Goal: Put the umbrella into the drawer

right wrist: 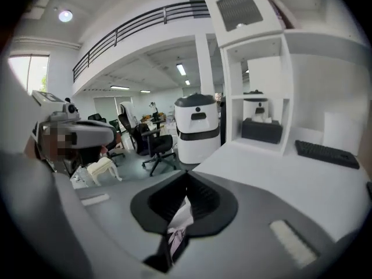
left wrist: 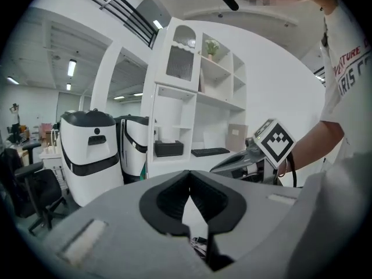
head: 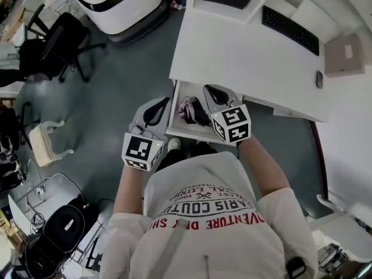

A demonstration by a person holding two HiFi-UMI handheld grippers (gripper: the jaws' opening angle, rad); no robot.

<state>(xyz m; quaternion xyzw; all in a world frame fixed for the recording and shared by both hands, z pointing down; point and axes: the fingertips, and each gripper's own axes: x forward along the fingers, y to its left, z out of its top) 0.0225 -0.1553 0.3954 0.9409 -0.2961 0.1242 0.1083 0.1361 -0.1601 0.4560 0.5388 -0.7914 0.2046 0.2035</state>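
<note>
The umbrella [head: 192,110], folded, pink and black, lies inside the open white drawer [head: 185,134] under the desk edge. My right gripper [head: 213,90] hovers above the drawer's right part, shut, with nothing between its pads. In the right gripper view the tips [right wrist: 187,176] meet, and the umbrella [right wrist: 177,230] shows below through the gap. My left gripper [head: 164,102] hangs just left of the drawer, apart from it. Its tips [left wrist: 189,175] touch and hold nothing. The right gripper [left wrist: 256,158] with its marker cube shows in the left gripper view.
The white desk [head: 232,57] carries a keyboard [head: 289,29], a mouse [head: 319,79] and a cardboard box [head: 344,54]. A black office chair [head: 64,45], a white machine [head: 116,2] and a small white stool [head: 46,141] stand on the grey floor to the left.
</note>
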